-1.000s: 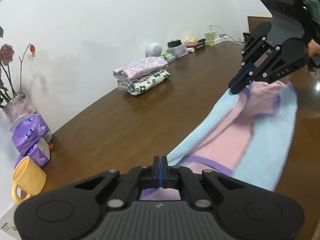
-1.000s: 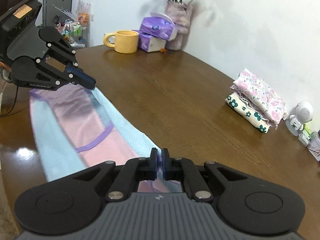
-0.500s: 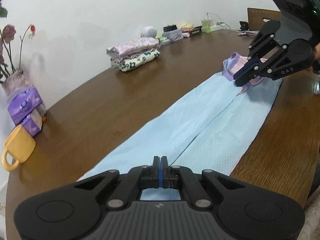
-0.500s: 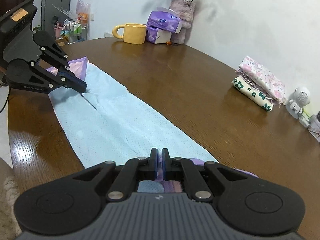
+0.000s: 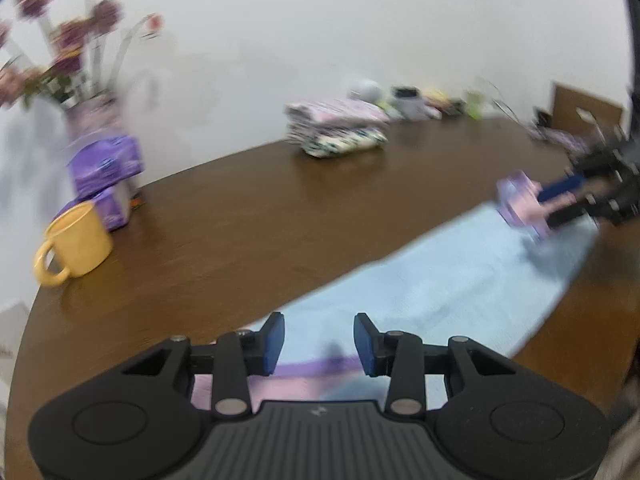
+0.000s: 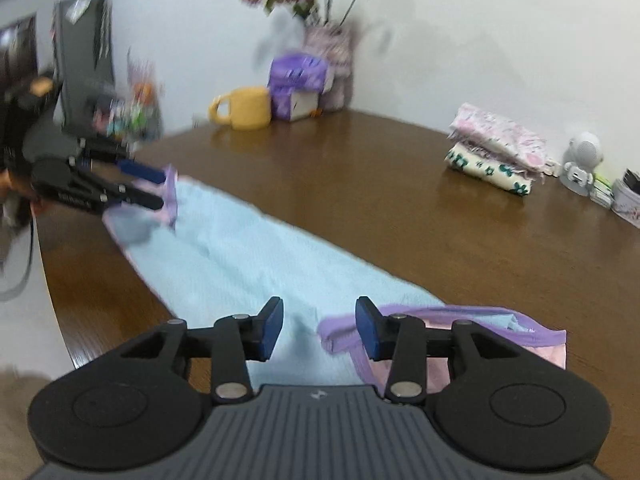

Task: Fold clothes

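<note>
1. Left wrist view: the left gripper (image 5: 319,338) has its two blue-padded fingers (image 5: 273,338) spread wide with nothing between them. The light blue garment (image 5: 432,288) lies flat on the brown table (image 5: 260,216) as a long strip running from under the fingers toward the right. Its purple-trimmed pink end lies below and just behind the fingertips. At the strip's far end the right gripper (image 5: 560,196) shows, blurred; its fingers look parted, with the turned-up purple-pink edge of the garment right at them.
2. Also in this view, well apart from the garment: a yellow mug (image 5: 74,244) at the left, purple tissue packs (image 5: 105,168) behind it, a vase of flowers (image 5: 60,60), and a stack of folded floral clothes (image 5: 340,128) near the wall.
3. Right wrist view: the right gripper (image 6: 319,328) is likewise spread wide and empty. The blue garment (image 6: 256,260) stretches away to the upper left; its purple waistband (image 6: 440,316) lies under and just beside the right-hand finger. The left gripper (image 6: 158,188) is at the far end, fingers parted, the garment's lifted purple edge at their tips.
4. Beyond lie the mug (image 6: 244,108), tissue packs (image 6: 298,76), folded clothes (image 6: 496,148) and a small white figure (image 6: 580,160).
</note>
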`<state>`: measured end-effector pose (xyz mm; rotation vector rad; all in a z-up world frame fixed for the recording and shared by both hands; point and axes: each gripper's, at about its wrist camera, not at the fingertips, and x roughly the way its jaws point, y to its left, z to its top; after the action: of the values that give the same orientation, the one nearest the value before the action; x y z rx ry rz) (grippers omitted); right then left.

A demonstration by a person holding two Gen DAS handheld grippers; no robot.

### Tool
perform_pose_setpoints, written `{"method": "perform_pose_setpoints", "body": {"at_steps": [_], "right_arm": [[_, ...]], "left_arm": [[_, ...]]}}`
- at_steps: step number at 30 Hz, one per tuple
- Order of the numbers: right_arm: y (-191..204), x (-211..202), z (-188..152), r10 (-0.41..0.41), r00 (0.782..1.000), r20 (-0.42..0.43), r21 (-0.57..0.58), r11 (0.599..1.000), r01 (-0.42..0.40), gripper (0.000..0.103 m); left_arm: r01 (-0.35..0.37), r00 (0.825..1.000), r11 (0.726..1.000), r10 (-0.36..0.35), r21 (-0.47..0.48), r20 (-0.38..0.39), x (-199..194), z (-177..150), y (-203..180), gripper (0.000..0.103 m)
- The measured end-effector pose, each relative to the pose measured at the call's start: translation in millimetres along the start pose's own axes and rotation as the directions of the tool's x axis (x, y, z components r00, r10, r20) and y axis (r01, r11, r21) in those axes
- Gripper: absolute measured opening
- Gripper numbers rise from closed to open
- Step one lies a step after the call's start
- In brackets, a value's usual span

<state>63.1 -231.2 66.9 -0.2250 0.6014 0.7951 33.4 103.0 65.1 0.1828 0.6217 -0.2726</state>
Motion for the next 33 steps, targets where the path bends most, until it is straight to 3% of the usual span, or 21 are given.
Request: {"method": "perform_pose_setpoints", "body": {"at_steps": [5,9,13,23,33], "right_arm": [[-0.8,31.4,11.2,0.011,1.000,-0.005,0.060,0.998,-0.010,0.040],[5.1,59.4,10.9,0.022,0.998,-0.054,0.051,0.998,-0.020,0.041],[-3.4,62.4,4.2,0.022,0.998,-0.058,0.089,0.996,-0.017,0.042],[-22.4,61.4,-13.6,0.001,0.999,-0.054,0.162,0.987,0.008,0.045],[-4.9,62.1,-20.7,-0.079,0.997,-0.023,0.072,0.994,0.080,0.050]], "left_arm": [[0.011,0.999,0.994,-0.016,-0.105,-0.045,26.5,3.7,16.1,0.037],[0.035,0.995,0.992,-0.045,-0.117,-0.088,45.2,2.7,22.7,0.037],[0.028,0.994,0.995,-0.038,-0.099,-0.105,52.1,-3.8,28.8,0.037],[-0.014,0.998,0.993,0.007,-0.117,-0.062,46.7,-19.6,57.5,0.035],[-0.019,0.999,0.993,0.016,-0.112,-0.028,43.4,-25.0,54.9,0.036]]}}
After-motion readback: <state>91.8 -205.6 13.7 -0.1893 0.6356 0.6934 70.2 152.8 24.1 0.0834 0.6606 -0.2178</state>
